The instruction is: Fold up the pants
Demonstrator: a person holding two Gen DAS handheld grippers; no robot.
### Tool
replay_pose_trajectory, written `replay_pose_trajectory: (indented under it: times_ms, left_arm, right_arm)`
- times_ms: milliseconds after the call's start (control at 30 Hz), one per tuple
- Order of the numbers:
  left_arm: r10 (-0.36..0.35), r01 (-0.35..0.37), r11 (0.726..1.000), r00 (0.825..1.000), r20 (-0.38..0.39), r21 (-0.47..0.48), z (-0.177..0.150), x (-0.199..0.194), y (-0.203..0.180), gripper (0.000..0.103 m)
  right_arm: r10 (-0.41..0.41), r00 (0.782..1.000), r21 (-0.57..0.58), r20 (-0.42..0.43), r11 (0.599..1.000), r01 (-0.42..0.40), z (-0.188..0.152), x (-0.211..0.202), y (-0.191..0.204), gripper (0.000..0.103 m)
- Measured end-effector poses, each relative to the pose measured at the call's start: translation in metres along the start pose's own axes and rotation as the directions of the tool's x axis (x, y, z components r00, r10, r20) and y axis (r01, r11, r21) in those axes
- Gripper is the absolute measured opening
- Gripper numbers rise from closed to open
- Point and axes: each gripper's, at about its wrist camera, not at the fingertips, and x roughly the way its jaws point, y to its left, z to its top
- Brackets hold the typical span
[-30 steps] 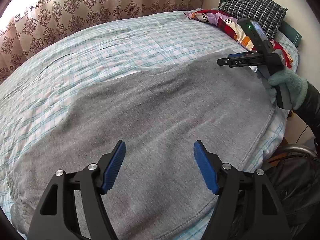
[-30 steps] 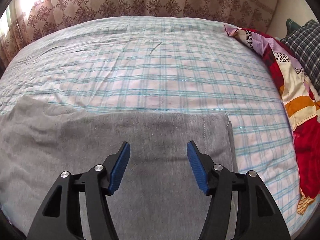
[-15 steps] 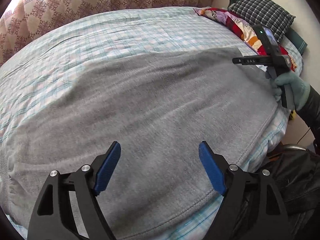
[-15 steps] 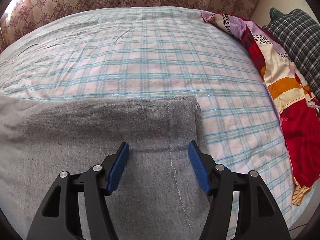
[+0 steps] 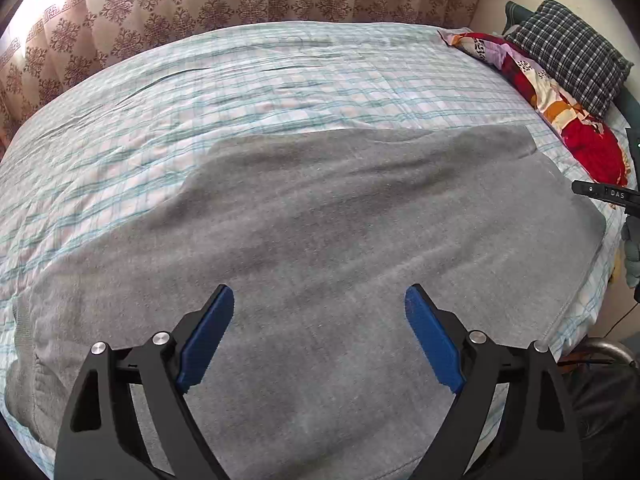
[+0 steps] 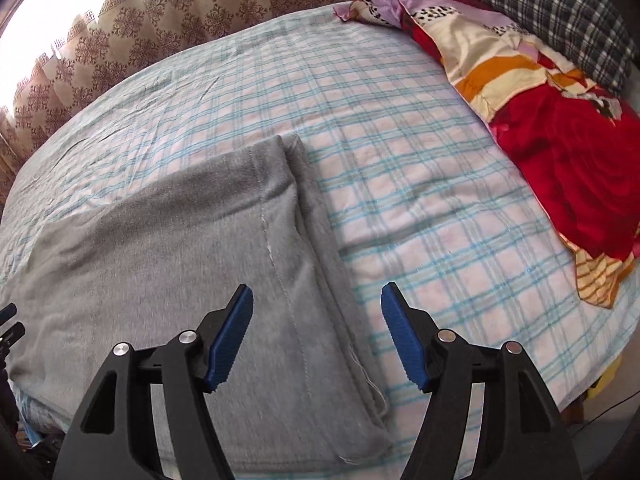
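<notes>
Across the near half of the plaid blue-and-white bedsheet (image 5: 304,80) lie the grey fleece pants (image 5: 340,232), spread flat and broad, the nap soft and a little mottled, with shallow ripples running from 9 toward 3 o'clock in the left wrist view. In the right wrist view a stitched hem (image 6: 276,248) runs from 12 toward 6 o'clock close to the cloth's end, and beyond it a second layer shows as a narrow strip, with loose threads trailing at its lower corner.

Over the pants hovers the left gripper (image 5: 320,336), its blue pads spread wide and holding nothing, fabric showing between them. Likewise wide apart and empty, the right gripper (image 6: 316,332) straddles the hemmed end, its left pad over grey cloth and its right pad over bare sheet. In the left wrist view that same gripper pokes in at 3 o'clock, just beside the pants' far end.

Toward 12 o'clock the pants' far edge stops about midway up the bed, leaving a wide stretch of wrinkled sheet beyond. At 3 o'clock in the right wrist view, more open sheet separates the hem from a red, orange and cream patterned quilt (image 6: 560,128). The near edge follows the mattress side at 4 to 5 o'clock in the left view.

Behind the quilt rests a dark checked pillow (image 5: 572,52). Brown curtains with a floral medallion print (image 5: 240,4) hang along the far side, daylight glowing through at 10 o'clock.
</notes>
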Motion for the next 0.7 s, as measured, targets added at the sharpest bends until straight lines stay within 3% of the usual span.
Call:
replay_pose_trajectory:
  times_ms: [200,367,433,500,633,700]
  left_arm:
    - [-0.034,0.035,0.997,0.999,-0.021,0.062,0.032,0.016,-0.053,0.091]
    - [-0.070,0.074,0.991,0.997,-0.038,0.112,0.060,0.027,-0.102,0.091]
    - [-0.089,0.094,0.987,0.995,-0.048,0.129,0.071,0.032,-0.121,0.091]
    - [-0.116,0.124,0.982,0.991,-0.065,0.140,0.080,0.038,-0.139,0.091]
    - [-0.175,0.189,0.972,0.979,-0.106,0.139,0.098,0.053,-0.171,0.091]
    - [-0.204,0.220,0.967,0.970,-0.131,0.131,0.107,0.061,-0.186,0.091]
  right_arm:
    - [0.131,0.991,0.110,-0.028,0.986,-0.127,-0.025,0.000,-0.037,0.067]
    - [0.187,0.982,0.103,-0.028,0.978,-0.184,-0.027,0.003,-0.036,0.068]
    - [0.199,0.979,0.064,-0.038,0.978,-0.197,-0.028,0.005,-0.029,0.061]
    - [0.197,0.980,0.054,-0.034,0.979,-0.195,-0.029,0.007,-0.028,0.046]
    - [0.249,0.968,0.079,-0.020,0.966,-0.247,-0.029,0.011,-0.035,0.039]
    - [0.281,0.960,0.090,-0.012,0.956,-0.279,-0.028,0.010,-0.036,0.031]
